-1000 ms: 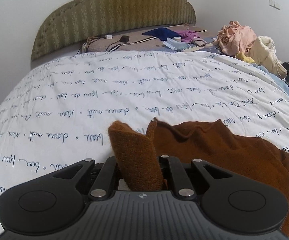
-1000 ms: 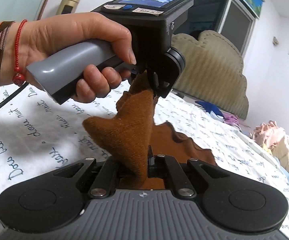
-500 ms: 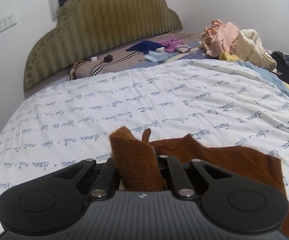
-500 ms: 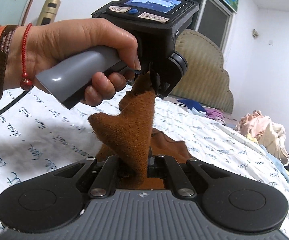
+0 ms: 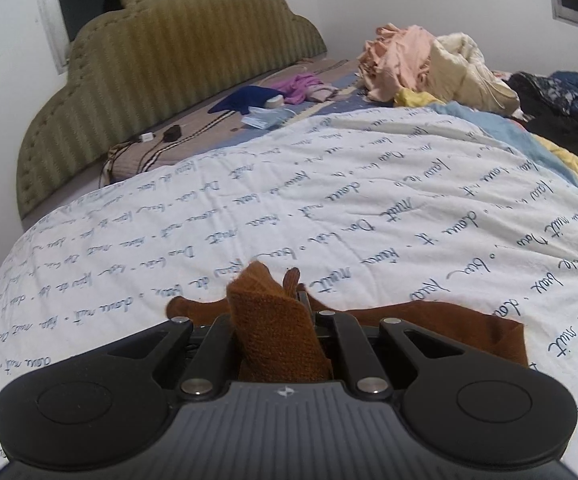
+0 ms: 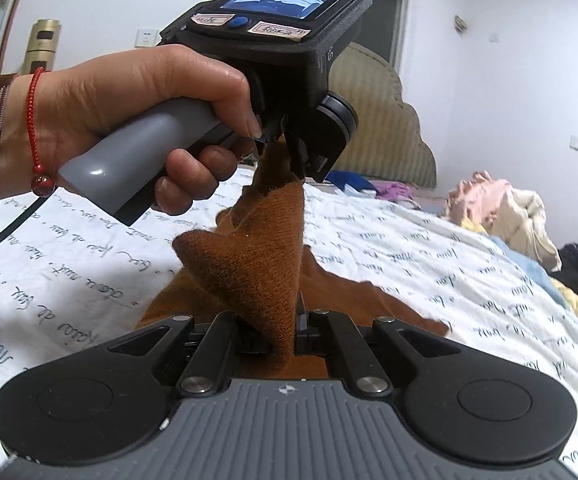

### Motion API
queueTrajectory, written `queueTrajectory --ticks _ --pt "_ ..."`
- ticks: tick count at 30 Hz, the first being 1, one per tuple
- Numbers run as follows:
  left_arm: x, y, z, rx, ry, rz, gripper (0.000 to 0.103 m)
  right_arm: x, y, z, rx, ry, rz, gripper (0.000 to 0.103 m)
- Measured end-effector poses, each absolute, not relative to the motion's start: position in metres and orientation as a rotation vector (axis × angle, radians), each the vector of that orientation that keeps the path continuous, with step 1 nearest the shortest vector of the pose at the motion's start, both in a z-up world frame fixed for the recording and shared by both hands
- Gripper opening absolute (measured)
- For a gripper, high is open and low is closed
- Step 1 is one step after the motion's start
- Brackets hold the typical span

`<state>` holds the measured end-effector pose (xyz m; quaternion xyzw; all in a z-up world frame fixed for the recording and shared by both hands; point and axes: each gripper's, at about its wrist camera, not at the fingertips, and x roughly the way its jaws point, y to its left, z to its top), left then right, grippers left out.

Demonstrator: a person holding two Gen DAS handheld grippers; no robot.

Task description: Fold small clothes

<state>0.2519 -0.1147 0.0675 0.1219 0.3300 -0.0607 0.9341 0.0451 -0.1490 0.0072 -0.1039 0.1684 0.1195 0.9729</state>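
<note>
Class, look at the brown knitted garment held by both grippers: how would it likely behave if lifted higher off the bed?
The brown knitted garment is probably floppy: it sags between the left gripper and right gripper. Its fuzzy knit likely resists slipping. It seems light.

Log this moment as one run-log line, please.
stage: mid-fold | left gripper: shut on brown garment | right gripper: shut on brown garment | surface: bed quilt

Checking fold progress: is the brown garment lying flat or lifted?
Partly lifted: both the left gripper and right gripper pinch the brown garment; its remainder trails on the bedspread.
</note>
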Motion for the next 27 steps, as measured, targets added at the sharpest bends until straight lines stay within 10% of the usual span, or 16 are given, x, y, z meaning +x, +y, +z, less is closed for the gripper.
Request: queueTrajectory --ticks 27 --pt "0.269 -0.197 0.025 0.335 0.767 -0.203 0.009 0.054 -0.203 -0.020 0.061 0.478 0.251 0.007"
